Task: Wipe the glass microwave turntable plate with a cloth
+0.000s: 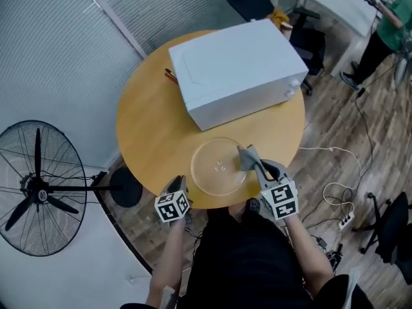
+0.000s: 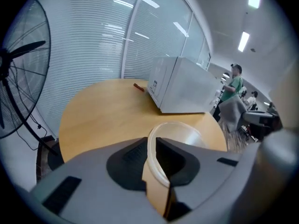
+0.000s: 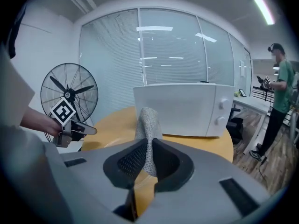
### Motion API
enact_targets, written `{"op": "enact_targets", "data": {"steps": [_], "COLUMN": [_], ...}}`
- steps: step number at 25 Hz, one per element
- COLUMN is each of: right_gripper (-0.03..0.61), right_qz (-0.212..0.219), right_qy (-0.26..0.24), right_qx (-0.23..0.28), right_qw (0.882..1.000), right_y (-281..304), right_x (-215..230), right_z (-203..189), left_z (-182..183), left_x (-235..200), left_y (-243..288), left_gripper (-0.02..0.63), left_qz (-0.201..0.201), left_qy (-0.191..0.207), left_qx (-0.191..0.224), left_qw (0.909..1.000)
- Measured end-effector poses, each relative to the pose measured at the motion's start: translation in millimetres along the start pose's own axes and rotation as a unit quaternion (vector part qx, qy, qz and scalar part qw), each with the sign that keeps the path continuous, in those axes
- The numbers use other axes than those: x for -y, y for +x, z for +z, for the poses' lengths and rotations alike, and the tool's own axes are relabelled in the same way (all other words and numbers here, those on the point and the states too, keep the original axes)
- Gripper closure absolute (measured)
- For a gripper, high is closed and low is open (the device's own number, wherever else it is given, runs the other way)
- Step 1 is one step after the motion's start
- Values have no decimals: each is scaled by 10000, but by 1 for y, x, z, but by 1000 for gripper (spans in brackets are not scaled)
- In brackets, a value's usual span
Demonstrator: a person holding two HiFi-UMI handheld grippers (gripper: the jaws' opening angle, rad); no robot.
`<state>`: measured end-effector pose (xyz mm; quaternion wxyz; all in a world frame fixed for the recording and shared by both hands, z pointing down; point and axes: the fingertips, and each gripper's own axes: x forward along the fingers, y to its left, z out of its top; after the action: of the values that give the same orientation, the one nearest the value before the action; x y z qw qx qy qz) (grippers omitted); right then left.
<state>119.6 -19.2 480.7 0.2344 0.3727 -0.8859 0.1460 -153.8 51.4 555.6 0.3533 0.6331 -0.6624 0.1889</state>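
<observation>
**Head view.** The round table (wood-toned, smooth top) carries a white, box-shaped microwave on its far half. The glass turntable plate, clear and circular, lies flat between the microwave and the near table edge, with its near rim close to that edge. Bare tabletop stays open to the left of both items. The left gripper meets the plate at its near-left rim. The right gripper holds a grey cloth over the plate's right side. A fan with a wire guard stands on the floor, well left of the table.

**Left gripper view.** The jaws are clamped on the plate's raised rim. The thin, clear glass edge passes between their dark ribbed faces.

**Right gripper view.** The jaws pinch the cloth, a coarse woven fabric. Its fold rises upright above them, in front of the microwave. Whether the cloth touches the glass cannot be determined.
</observation>
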Motion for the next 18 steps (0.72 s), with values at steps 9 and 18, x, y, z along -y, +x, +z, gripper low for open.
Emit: {"op": "enact_targets", "data": {"steps": [9, 18], "right_gripper": [535, 538], "right_qz": [483, 820], "right_qy": [33, -44], "right_qx": [1037, 1783], "right_qw": [9934, 9805], "right_y": [-70, -131], "right_x": [5, -8], "right_z": [71, 133], "left_z": [37, 108], "left_x": [83, 145], "left_y": [-103, -184], "left_gripper": [615, 615], "left_qz": [-482, -882], "left_qy": [-340, 175], "left_qx": [1415, 2421], "left_qw": [9882, 9661]}}
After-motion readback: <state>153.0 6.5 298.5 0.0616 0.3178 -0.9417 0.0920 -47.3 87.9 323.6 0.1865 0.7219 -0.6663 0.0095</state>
